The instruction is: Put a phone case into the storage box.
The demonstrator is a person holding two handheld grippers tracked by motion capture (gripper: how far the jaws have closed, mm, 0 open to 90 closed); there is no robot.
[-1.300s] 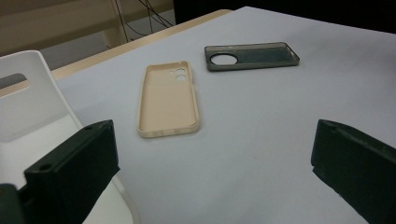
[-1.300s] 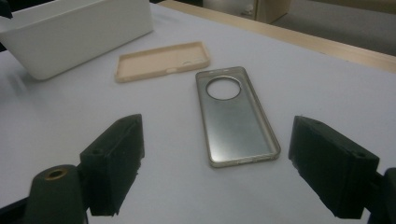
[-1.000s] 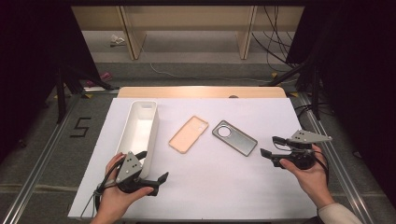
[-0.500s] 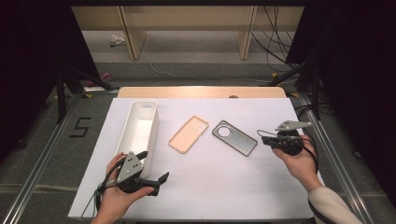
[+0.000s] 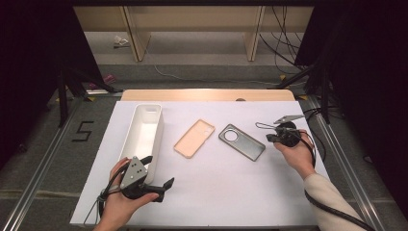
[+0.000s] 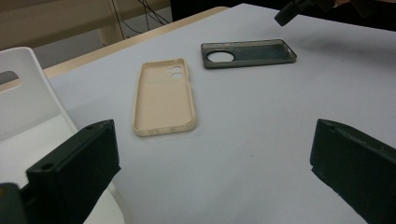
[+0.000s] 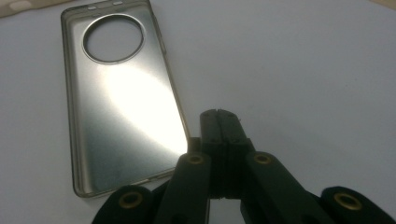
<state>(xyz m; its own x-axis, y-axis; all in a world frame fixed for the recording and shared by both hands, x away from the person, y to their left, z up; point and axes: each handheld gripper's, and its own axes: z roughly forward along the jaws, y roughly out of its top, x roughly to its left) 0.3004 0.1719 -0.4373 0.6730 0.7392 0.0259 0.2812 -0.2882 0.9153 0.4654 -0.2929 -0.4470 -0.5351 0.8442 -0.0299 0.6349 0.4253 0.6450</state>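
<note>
High view: at the table's near left, the left gripper rests with jaws spread wide, holding nothing, just beside the near end of a white tray. Farther in lie a beige phone case and a grey phone case. At right, the right gripper, jaws pressed together and empty, hovers just beside the grey case's right edge, with bare white table around it

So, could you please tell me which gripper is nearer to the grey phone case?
Right. The right gripper sits just beside the grey phone case, at its right-hand end, closed and empty. The left gripper is at the table's near edge, beside the white tray.
</note>
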